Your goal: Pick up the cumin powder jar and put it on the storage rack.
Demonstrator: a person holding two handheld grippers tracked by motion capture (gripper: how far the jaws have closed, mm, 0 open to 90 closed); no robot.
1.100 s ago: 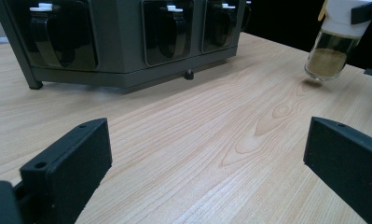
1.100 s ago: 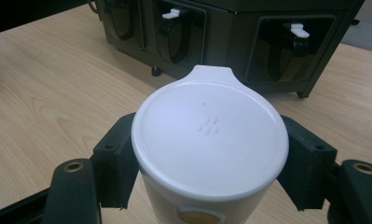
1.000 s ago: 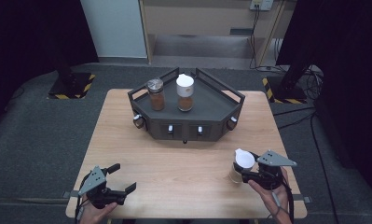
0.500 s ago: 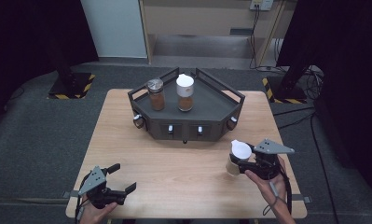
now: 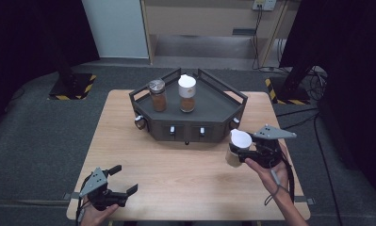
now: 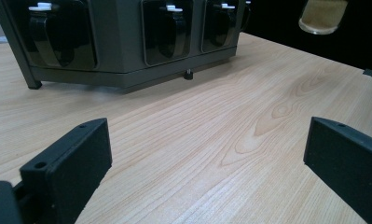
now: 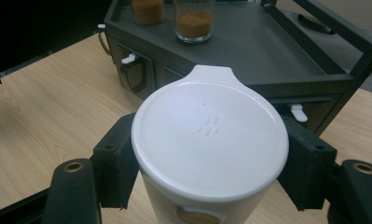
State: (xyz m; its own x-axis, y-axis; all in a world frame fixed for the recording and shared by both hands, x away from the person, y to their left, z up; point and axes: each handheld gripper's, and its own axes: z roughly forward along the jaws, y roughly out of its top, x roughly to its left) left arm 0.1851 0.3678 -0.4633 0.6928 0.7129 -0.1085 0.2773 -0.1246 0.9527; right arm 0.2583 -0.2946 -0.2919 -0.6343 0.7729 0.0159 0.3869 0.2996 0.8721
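Dark curtains and grey carpet ring the pale wooden table (image 5: 176, 169) at which I work, and a cabinet with trailing cables stands at the far wall. On the far half of the table sits a dark angular rack (image 5: 218, 110) with a railed top deck and a row of small drawer fronts along the side that faces me. Two spice jars stand upright on that deck, just beside each other: a metal-capped jar (image 5: 157, 95) on the left and a white-capped jar (image 5: 187, 94) to its right, both filled with brownish powder. My right gripper (image 5: 244, 151) is clamped around a third jar, the white-lidded jar (image 5: 238, 148), which I hold upright above the table near the rack's right front corner. In the right gripper view both black pads press against the jar's sides just under its round white lid (image 7: 210, 144), whose small tab points toward the rack. The left gripper view catches the bottom of this jar (image 6: 322, 16) high up, clear of the wood, with pale powder inside it. My left gripper (image 5: 122, 181) sits low at the near left corner of the table, well apart from the rack, with its jaws spread wide and nothing but bare wood between them.
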